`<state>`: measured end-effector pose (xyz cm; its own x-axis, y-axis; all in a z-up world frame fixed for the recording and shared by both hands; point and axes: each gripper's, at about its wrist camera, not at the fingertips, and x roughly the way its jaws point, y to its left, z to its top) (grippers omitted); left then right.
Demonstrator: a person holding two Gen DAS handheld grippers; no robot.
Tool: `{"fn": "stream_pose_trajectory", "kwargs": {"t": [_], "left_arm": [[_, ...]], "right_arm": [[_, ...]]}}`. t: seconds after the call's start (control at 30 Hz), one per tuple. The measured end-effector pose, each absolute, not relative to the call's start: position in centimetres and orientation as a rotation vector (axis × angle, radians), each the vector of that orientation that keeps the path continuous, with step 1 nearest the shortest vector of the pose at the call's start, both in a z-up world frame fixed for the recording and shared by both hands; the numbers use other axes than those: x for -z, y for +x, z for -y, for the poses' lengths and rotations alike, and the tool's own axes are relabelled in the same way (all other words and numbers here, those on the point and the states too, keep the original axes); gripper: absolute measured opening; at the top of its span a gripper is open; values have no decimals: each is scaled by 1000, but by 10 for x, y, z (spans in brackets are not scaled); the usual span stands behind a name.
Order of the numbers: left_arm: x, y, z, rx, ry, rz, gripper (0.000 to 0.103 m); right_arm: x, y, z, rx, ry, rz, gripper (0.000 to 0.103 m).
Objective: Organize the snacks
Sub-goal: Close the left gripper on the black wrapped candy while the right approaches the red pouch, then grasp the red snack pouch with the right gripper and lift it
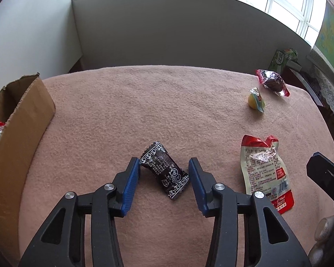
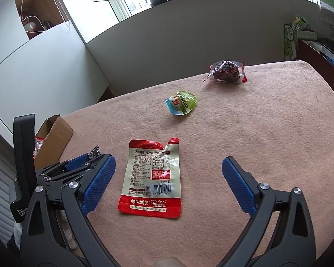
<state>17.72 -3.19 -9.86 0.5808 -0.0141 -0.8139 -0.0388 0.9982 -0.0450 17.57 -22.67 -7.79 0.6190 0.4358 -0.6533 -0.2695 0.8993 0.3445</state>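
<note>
A black snack packet [image 1: 164, 173] with white print lies slantwise on the pink tablecloth [image 1: 144, 111]. My left gripper [image 1: 163, 162] is around it, and both blue pads touch its opposite corners. In the right wrist view only the tip of the black packet [image 2: 94, 151] shows above the left gripper's fingers [image 2: 100, 173]. My right gripper [image 2: 168, 159] stands wide open above a flat red-and-cream pouch [image 2: 151, 178], its pads well clear of the pouch's edges. The same red-and-cream pouch [image 1: 265, 171] lies right of the left gripper.
A cardboard box [image 1: 22, 122] stands open at the left table edge with wrapped snacks inside. A green-and-yellow snack [image 2: 182, 102] and a dark snack in a clear red-edged wrapper [image 2: 227, 70] lie farther back. A grey panel stands behind the table.
</note>
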Motion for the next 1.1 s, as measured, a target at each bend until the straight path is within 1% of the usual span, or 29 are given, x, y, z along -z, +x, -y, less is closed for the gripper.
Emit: {"fn": "stream_pose_trajectory", "kwargs": {"t": [0.03, 0.2, 0.3, 0.4, 0.5, 0.63, 0.7, 0.73, 0.8, 0.83, 0.87, 0.93, 0.97, 1.0, 1.1], "left_arm": [[98, 176, 29, -10, -58, -951, 37], [97, 171, 20, 34, -61, -949, 35], [95, 164, 11, 53, -65, -949, 35], [96, 160, 8, 57, -58, -946, 35], [94, 153, 5, 62, -37, -941, 35], [95, 151, 5, 81, -16, -942, 35], [94, 148, 3, 89, -15, -945, 33], [94, 147, 3, 93, -15, -946, 32], [94, 145, 0, 100, -24, -947, 31], [93, 143, -2, 104, -31, -948, 31], [93, 143, -3, 109, -38, -949, 30], [92, 141, -7, 117, -53, -950, 29], [91, 140, -10, 120, -61, -952, 26], [91, 139, -12, 119, -66, -954, 11], [89, 139, -18, 123, -96, -952, 10]], "right_arm": [[78, 175, 222, -409, 203, -807, 98], [85, 174, 190, -401, 26, -829, 98], [91, 178, 179, -418, -24, -859, 98], [103, 191, 175, -429, -24, -955, 98], [104, 196, 168, -431, -66, -992, 103], [109, 197, 145, -376, -215, -1044, 103], [109, 200, 141, -388, -224, -1072, 103], [108, 202, 141, -392, -224, -1093, 102], [103, 205, 143, -401, -234, -1118, 91], [101, 205, 145, -407, -236, -1129, 82], [99, 205, 147, -411, -236, -1139, 79], [98, 204, 150, -417, -225, -1148, 77], [98, 204, 152, -415, -222, -1147, 76], [97, 204, 152, -411, -220, -1146, 75], [94, 203, 155, -399, -210, -1139, 71]]}}
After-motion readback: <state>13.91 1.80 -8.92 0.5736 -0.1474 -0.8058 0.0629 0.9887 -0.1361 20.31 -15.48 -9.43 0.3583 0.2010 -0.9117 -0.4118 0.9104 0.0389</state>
